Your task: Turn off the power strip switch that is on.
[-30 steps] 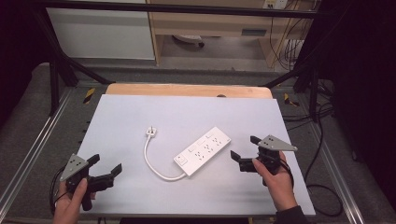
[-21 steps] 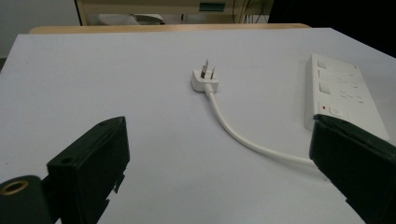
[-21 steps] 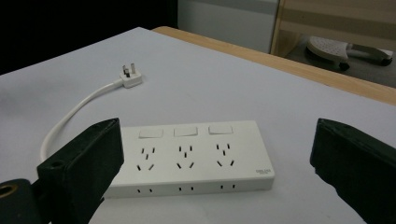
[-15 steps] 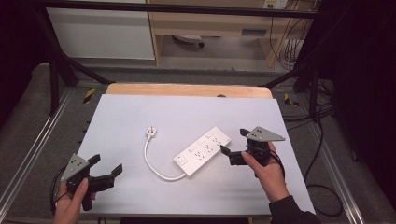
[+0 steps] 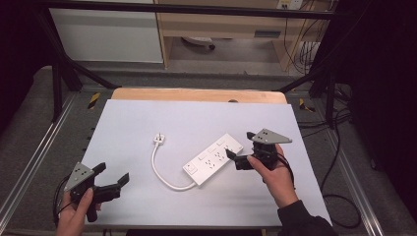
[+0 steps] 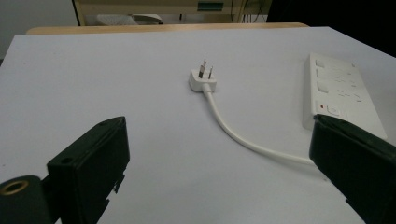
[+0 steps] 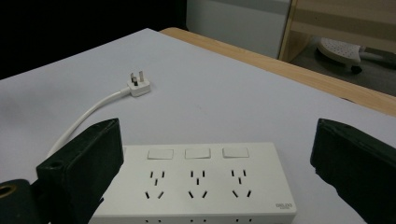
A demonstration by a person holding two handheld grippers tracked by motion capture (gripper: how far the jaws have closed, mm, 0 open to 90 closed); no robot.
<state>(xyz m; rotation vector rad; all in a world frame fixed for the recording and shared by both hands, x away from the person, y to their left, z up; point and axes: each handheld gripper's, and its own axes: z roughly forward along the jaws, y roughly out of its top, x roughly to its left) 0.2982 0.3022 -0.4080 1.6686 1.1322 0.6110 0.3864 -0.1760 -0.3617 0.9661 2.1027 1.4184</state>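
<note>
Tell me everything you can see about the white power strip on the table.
The power strip is a flat white bar, plastic by its look, lying diagonally on the pale table. Its top shows three socket groups, three square switches and, at the cord end, a button beside a small red dot. A short white cord curves from that end to a flat-pinned plug lying loose. The right gripper, jaws spread, sits at its near long edge; contact is unclear.

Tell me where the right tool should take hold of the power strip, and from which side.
Grip the power strip across its narrow width at the end nearest the right tool, coming in low from the right. It lies flat with its long axis slanting toward that tool, whose open jaws already straddle that end in the right gripper view. The cord leaves the far end, so this end is unobstructed.
</note>
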